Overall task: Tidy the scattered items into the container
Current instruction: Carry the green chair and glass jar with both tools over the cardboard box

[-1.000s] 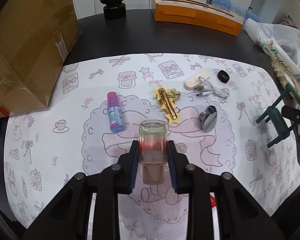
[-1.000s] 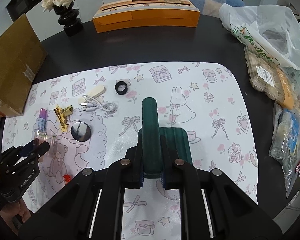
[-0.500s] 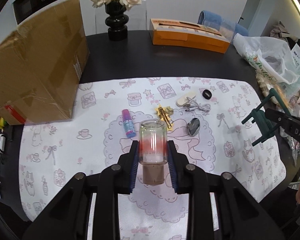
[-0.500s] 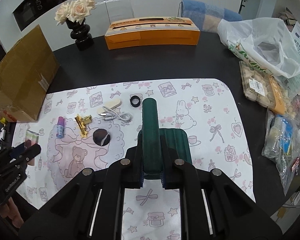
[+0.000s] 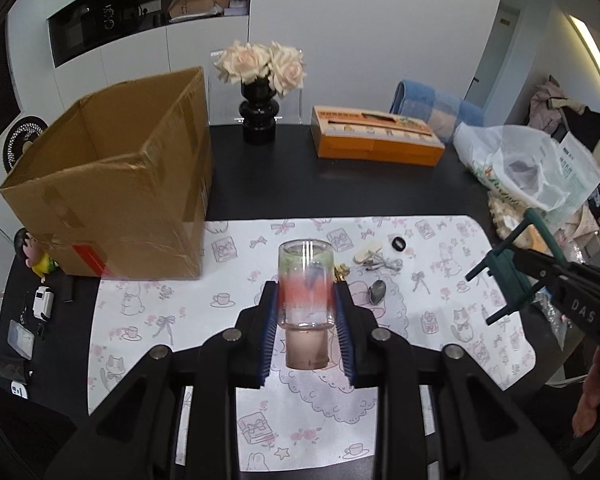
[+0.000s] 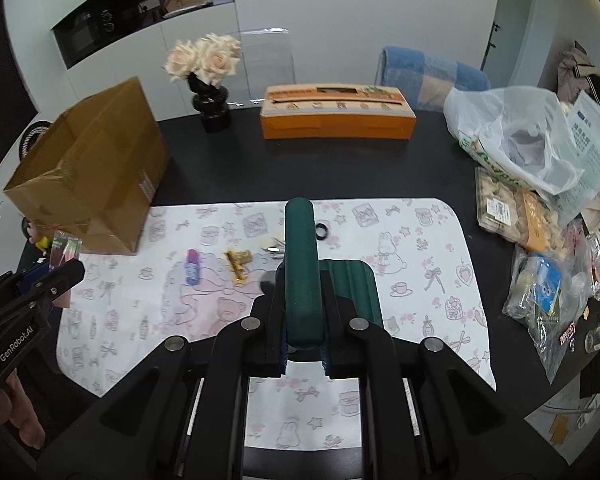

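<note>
1. The left claw [image 5: 306, 312] is closed on a small glass bottle [image 5: 305, 280]. The bottle is clear at the top, pink in the middle, and has a pale cap at the bottom. The blue pads [image 5: 269, 328] press it on both sides. It is up in the air, above the mat.
2. The right claw [image 6: 304, 320] is squeezed tight on a dark green stand [image 6: 300, 256]. In the left view the stand [image 5: 508, 276] sticks out with thin legs, off to the right of the left claw.
3. The cardboard box [image 5: 112, 200] is ahead and to the left of the left claw. Its top is open. I cannot see what is inside.
4. I think both things are going to the box. To do it well, bring the bottle over the open top, go low, then let go softly, because glass can break. The stand has legs that could catch on the box edge, so lift it clear over the rim.
5. Just past the left claw, more small things lie on the mat: a blue and pink tube [image 6: 192, 266], a gold clip [image 6: 238, 264], a white cable [image 5: 384, 264], a black ring [image 5: 398, 243] and a shiny round thing [image 5: 378, 291].
6. The mat [image 5: 188, 320] is white with pink bears and bows. It lies on a black table [image 5: 340, 188].
7. Farther away are a black vase of roses [image 5: 260, 92], an orange box [image 5: 376, 142] and a plastic bag [image 5: 528, 168]. Beyond are white walls.
</note>
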`<state>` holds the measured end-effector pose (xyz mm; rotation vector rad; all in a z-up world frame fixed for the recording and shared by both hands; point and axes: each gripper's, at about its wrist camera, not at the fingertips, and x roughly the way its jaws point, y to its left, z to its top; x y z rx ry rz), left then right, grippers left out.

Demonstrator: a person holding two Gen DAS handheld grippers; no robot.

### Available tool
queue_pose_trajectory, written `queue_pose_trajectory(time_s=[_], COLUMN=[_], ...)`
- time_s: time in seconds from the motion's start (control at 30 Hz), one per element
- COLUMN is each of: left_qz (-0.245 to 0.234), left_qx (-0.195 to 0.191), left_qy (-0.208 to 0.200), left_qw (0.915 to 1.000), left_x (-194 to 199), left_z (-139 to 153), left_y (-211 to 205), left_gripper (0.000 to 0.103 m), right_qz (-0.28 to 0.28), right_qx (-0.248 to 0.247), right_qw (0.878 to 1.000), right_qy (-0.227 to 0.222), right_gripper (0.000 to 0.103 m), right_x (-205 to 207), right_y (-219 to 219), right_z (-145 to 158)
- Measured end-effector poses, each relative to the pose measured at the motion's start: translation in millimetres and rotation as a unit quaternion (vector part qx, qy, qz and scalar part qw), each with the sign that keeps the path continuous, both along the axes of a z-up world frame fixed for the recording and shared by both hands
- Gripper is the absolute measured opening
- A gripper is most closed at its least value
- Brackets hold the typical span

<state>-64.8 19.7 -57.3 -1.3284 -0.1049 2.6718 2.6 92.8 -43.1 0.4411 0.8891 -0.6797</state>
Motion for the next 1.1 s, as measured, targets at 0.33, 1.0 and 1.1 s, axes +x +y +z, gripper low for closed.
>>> queue_pose_trajectory(time_s=[0.33, 1.0, 1.1], left_qz=[0.035, 0.113, 0.124], left_qx=[0.009, -0.011, -0.015], left_qy=[0.033, 0.082, 0.087], left_qw=[0.9988, 0.9901, 0.9884], left_x=[-5, -57, -65], left_z=[34, 82, 87], left_y=[-41, -150, -169], left_gripper=[0.027, 0.027, 0.027], right_qz=[0.039, 0.140, 0.155], right_qx=[-0.025, -0.043, -0.046], right_qw=[0.999, 0.987, 0.985], right_qy=[-0.028, -0.064, -0.066], right_gripper=[0.012, 0.012, 0.012], right_x=[52, 197, 221], right_y=[41, 95, 102], right_z=[52, 103, 109])
